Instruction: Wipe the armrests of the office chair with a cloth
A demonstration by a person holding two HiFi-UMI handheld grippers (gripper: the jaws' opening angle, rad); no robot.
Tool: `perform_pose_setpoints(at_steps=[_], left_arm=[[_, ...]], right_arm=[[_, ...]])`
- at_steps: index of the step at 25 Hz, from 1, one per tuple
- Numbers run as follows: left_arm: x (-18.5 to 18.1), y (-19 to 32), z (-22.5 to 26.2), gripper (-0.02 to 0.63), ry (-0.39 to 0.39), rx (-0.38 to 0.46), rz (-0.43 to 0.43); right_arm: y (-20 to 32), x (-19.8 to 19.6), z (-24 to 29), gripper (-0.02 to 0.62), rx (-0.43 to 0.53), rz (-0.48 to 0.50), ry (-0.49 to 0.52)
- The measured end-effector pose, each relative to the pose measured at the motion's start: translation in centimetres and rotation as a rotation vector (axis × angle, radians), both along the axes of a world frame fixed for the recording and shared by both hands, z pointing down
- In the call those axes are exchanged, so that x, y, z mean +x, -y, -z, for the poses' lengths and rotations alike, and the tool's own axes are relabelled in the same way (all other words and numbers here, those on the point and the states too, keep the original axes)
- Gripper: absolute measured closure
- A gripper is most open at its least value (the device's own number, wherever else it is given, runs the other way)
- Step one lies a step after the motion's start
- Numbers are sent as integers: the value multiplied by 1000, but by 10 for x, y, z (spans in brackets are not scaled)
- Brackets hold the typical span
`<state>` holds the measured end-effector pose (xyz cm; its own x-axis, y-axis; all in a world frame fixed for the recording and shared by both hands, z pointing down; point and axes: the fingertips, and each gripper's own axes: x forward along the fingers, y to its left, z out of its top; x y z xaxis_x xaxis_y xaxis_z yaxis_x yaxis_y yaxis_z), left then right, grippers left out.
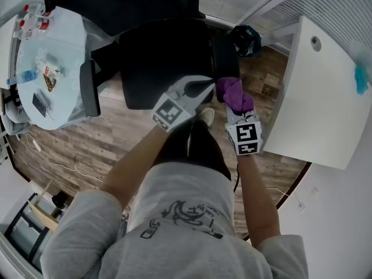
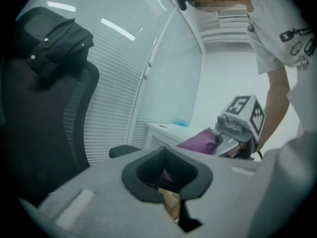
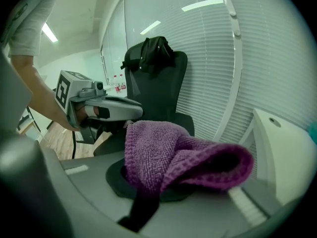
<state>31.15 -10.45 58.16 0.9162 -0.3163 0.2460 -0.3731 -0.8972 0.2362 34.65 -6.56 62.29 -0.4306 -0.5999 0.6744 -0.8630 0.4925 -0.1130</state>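
Beyond both tongs, in the head view, stands a black office chair [image 1: 157,63]. The right tongs [image 1: 233,102] are clenched on a bunched purple cloth [image 1: 237,92], held just short of the near end of the armrest [image 1: 224,54] on that side. It does not visibly touch the armrest. The left tongs [image 1: 204,86] are closed on nothing, their tips just beside the cloth. The other armrest [image 1: 89,89] lies well off beyond the left tongs.

Left gripper view: the jaws meet with nothing between them. The cloth sits just past them, with a white counter [image 2: 163,130] behind.

Right gripper view: folds of cloth spill over the jaws, which pinch only a small part.

Likely risks: the loose bundle may drag free when pressed along the armrest. The chair may also swivel or roll away under the push, since nothing steadies it.
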Motion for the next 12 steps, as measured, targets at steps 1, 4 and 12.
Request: perform_pose_setpoints(at_steps=[1,4,12], left_arm=[[0,-1,-5,604,5,-6,-2],[-1,-4,-14,604,12,-20,-2],[-7,-5,-20,604,17,-34,6]], right_arm=[[-3,1,-9,564,-23,0,-9],[-7,1,-26,564,-55,-3,-16],[7,-1,-30,564,-65,10,-22]])
